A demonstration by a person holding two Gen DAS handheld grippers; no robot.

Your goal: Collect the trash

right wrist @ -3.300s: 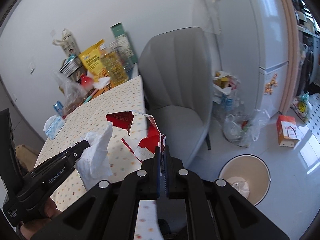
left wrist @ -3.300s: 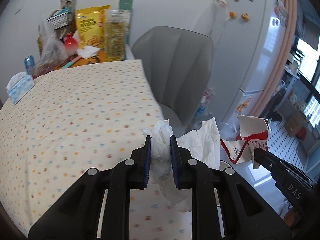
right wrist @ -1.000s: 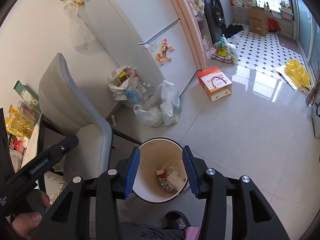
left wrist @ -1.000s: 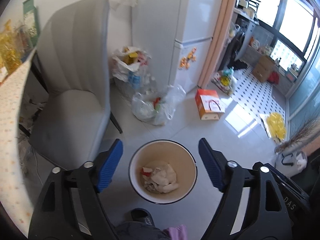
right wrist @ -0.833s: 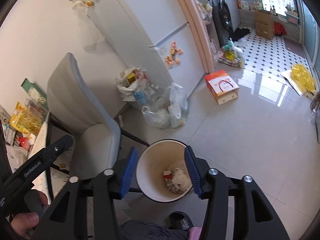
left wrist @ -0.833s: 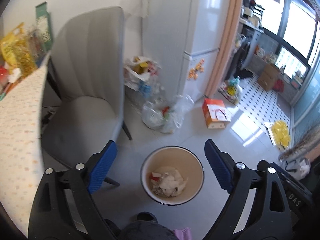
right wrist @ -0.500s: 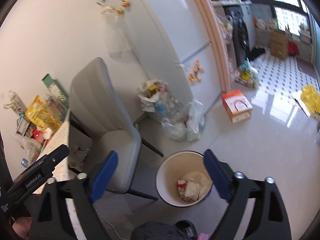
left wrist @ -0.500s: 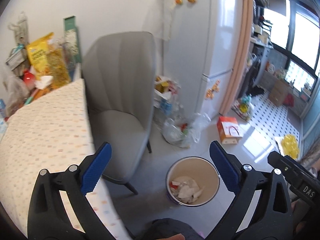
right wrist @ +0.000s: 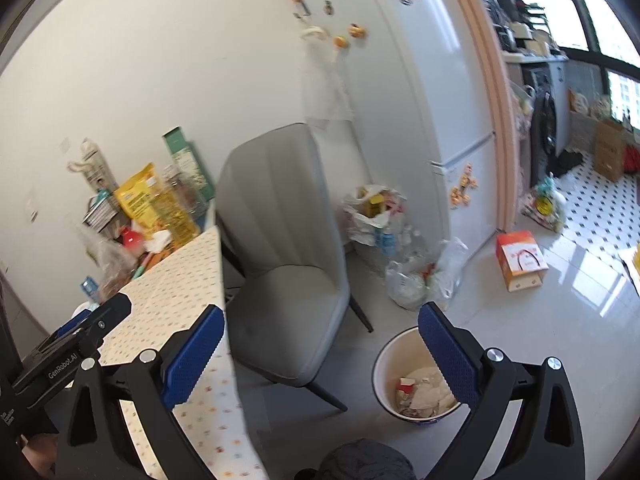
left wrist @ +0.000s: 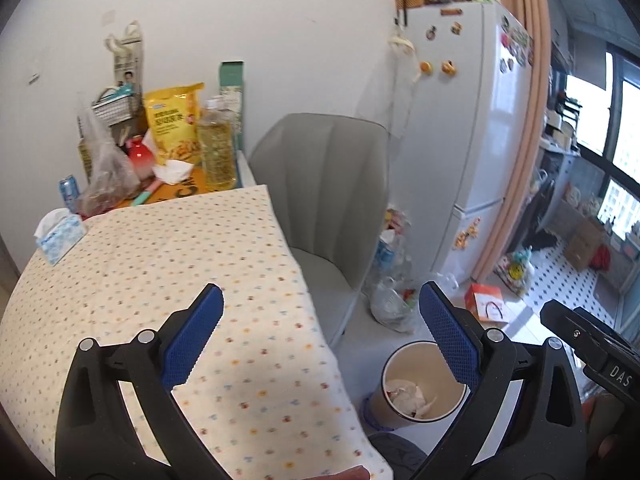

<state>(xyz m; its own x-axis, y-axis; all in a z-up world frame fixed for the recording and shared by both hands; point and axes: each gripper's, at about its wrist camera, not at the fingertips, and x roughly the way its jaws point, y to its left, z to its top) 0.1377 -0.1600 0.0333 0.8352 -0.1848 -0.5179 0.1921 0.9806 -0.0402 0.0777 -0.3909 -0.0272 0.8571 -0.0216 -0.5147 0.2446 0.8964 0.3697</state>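
My left gripper (left wrist: 320, 292) is open and holds nothing; it hangs over the right edge of the dotted tablecloth (left wrist: 160, 260). My right gripper (right wrist: 320, 312) has its jaws opening, with nothing between them, above the grey chair (right wrist: 288, 280). The round cream bin (left wrist: 416, 360) stands on the floor at lower right, and crumpled white tissue and a scrap of red carton (right wrist: 424, 394) lie inside it. The bin's rim (right wrist: 384, 356) shows behind my right finger. Each gripper appears at the edge of the other's view.
Snack bags, a bottle and a red pot (left wrist: 176, 136) crowd the table's far end, with a tissue box (left wrist: 60, 236) at its left. Full plastic bags (right wrist: 400, 248) and an orange box (right wrist: 520, 260) sit on the floor by the white fridge (right wrist: 440, 100).
The tissue and the red carton left my jaws and now lie in the bin. Both grippers opened wide, then rose and swung left from over the bin toward the table.
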